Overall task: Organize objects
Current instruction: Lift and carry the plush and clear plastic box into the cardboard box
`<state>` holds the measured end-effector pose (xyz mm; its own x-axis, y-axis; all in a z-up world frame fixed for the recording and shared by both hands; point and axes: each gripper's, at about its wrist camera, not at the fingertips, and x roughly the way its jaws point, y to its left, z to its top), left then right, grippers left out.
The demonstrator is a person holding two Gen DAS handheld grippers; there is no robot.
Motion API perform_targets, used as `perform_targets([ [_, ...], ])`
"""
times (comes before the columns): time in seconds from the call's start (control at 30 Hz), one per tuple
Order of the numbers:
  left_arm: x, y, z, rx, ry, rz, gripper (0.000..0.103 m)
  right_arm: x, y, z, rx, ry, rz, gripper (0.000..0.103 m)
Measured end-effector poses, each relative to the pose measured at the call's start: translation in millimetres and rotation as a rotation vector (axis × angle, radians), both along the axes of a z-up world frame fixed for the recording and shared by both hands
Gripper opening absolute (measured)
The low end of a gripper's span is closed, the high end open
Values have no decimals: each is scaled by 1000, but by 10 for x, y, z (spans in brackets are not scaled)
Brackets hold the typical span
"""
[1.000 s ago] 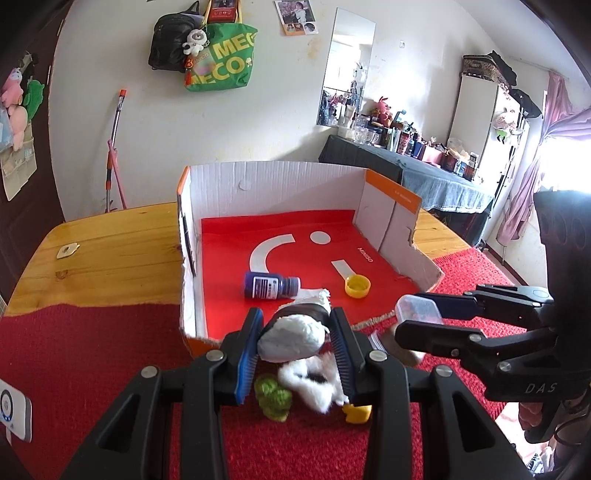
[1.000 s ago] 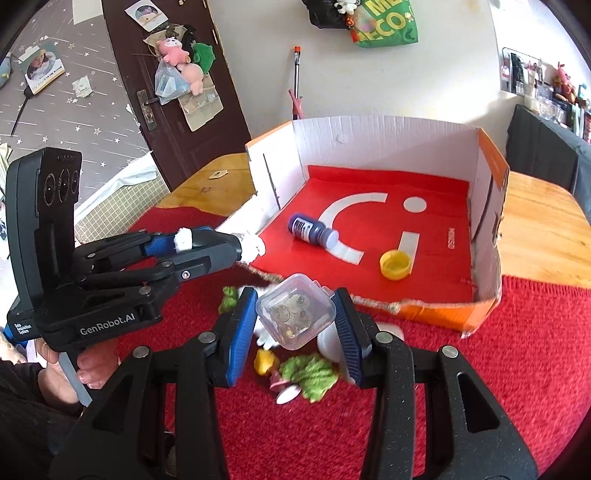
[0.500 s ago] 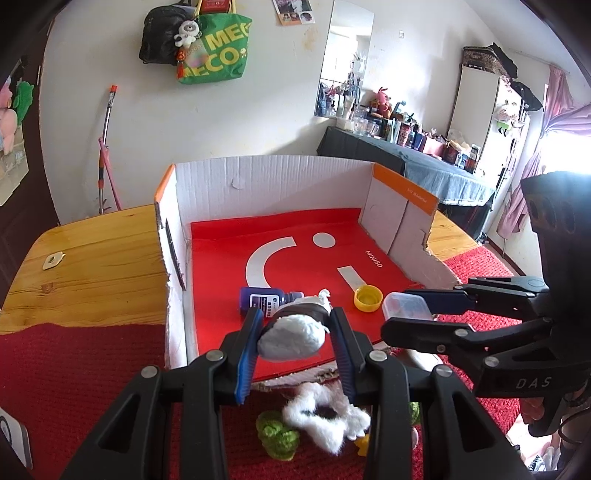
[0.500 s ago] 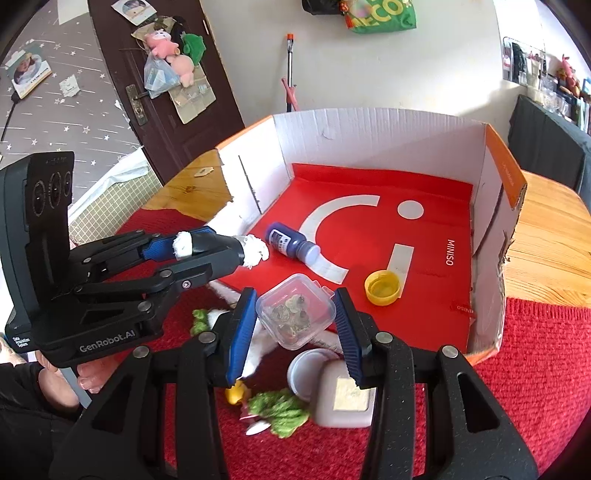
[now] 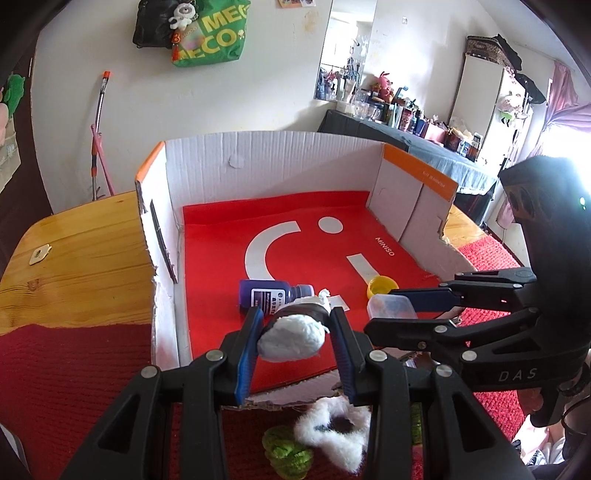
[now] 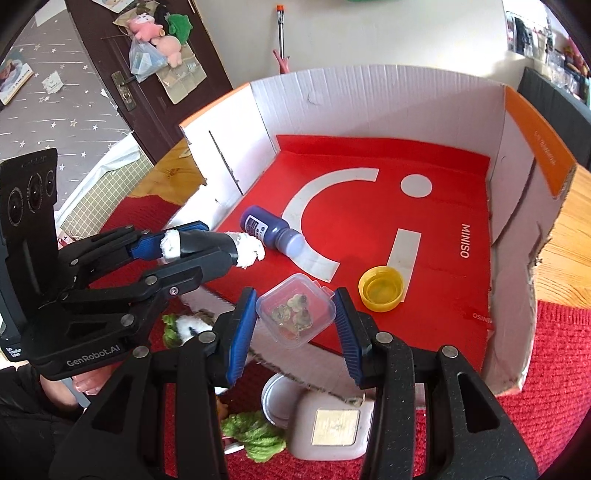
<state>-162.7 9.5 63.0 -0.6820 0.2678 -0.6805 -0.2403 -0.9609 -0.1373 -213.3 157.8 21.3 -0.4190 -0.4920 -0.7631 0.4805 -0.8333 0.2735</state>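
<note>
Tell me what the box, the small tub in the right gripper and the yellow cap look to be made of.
Box: corrugated cardboard, matte white inside, with fluted ridges and torn edges. Small tub: clear, glossy plastic, since its contents show through the lid. Yellow cap: probably plastic, translucent and smooth.

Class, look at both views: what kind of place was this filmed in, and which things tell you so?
Probably a lived-in room at home, perhaps a bedroom. A wall mirror hangs above a cluttered side table, a green tote bag hangs on the wall, and plush toys hang on the door.
</note>
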Motion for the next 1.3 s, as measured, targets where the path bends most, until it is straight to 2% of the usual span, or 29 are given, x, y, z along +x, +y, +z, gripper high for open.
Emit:
perform_targets([
  [0.53, -97, 46, -171, -59, -63, -12, 39, -173, -96, -133, 53, -77, 33, 40],
  [0.77, -178, 69, -198, -61, -97, -15, 39, -231, -61, -168, 72, -92, 22, 40],
  [1.3, -368, 135, -312, -71, -111, 10, 38, -362, 110, -161, 101, -56, -42, 40],
])
